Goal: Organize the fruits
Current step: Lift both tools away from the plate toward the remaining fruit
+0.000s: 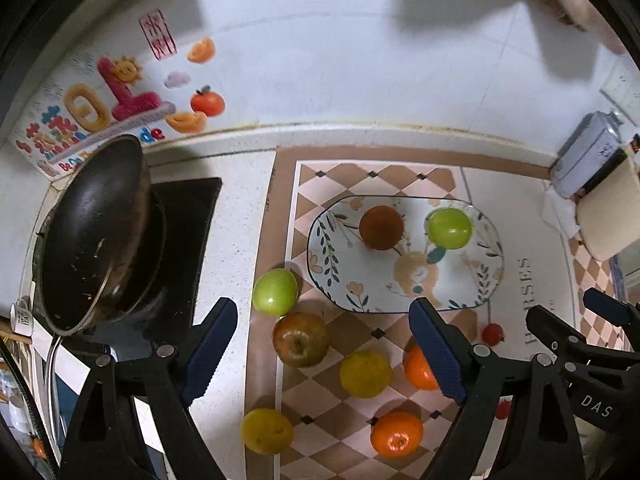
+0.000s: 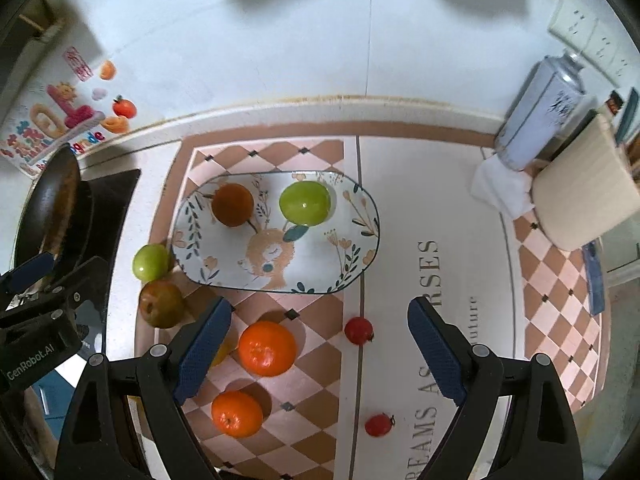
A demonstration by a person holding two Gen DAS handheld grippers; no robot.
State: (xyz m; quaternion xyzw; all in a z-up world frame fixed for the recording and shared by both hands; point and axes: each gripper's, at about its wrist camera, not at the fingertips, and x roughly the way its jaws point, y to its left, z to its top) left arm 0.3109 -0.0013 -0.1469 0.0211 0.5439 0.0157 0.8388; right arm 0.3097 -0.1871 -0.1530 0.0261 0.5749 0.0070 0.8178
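Observation:
A floral plate [image 1: 476,280] [image 2: 352,252] holds a brown fruit [image 1: 381,227] [image 2: 233,205] and a green apple [image 1: 449,228] [image 2: 305,203]. Loose on the checked mat [image 1: 384,178] lie another green apple [image 1: 275,292] [image 2: 151,262], a red-green apple [image 1: 300,339] [image 2: 161,304], two yellow fruits [image 1: 365,373] [image 1: 267,431], two oranges [image 2: 267,348] [image 2: 237,413] and two small red fruits [image 2: 359,331] [image 2: 379,425]. My left gripper [image 1: 322,354] hangs open high above the loose fruit, holding nothing. My right gripper [image 2: 320,350] is open and empty too, above the oranges.
A dark wok [image 1: 92,232] sits on the stove at the left. A spray can [image 2: 540,112], a white cloth [image 2: 500,188] and a beige roll [image 2: 584,196] stand at the right. A tiled wall with stickers [image 1: 120,96] rises behind the counter.

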